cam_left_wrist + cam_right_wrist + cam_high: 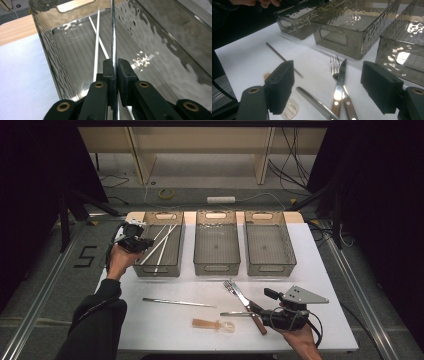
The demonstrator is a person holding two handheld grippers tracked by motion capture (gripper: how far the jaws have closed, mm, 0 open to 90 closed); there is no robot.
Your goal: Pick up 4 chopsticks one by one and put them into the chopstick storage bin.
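My left gripper is shut on a thin steel chopstick, holding it over the left smoky bin. Two white chopsticks lie slanted inside that bin. At the table's front right my right gripper hovers with its jaws wide apart and nothing between them. Just beyond it lie a crossed fork and wooden-handled knife.
A second steel chopstick, a clear plastic spoon and a steel utensil handle lie on the white table. The middle bin and right bin stand beside the left one.
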